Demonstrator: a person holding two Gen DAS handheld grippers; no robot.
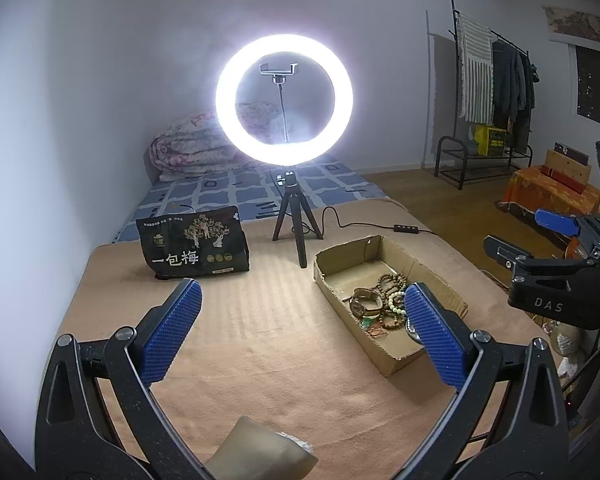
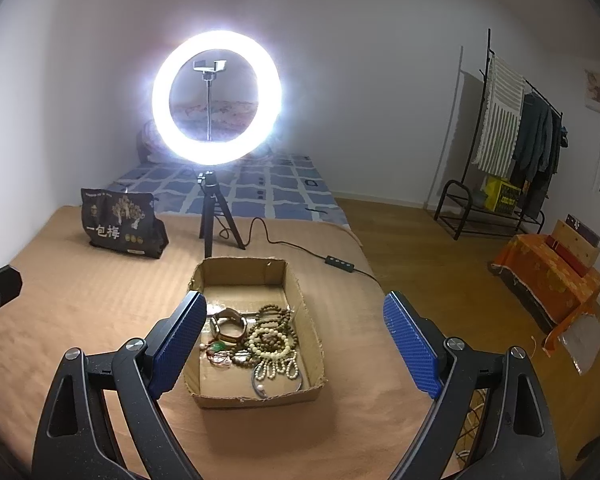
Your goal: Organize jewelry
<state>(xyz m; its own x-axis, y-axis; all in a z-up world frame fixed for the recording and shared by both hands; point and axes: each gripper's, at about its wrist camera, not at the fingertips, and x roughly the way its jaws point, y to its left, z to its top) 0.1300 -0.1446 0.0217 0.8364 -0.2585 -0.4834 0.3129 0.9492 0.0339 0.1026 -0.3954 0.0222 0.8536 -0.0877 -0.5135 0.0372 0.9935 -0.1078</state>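
Right wrist alone shows pearl bracelet (image 2: 278, 380) in box (image 2: 312, 344).

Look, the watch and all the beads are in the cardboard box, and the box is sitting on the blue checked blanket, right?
Not quite. The cardboard box sits on the tan blanket, not the blue checked one, which lies farther back behind the ring light. The watch and beads are in the box, as the right wrist view shows.

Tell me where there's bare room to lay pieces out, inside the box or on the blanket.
Bare blanket lies between the snack bag and the cardboard box. Inside the box, the far end toward the tripod is bare; the near half is crowded with bead strands and a watch.
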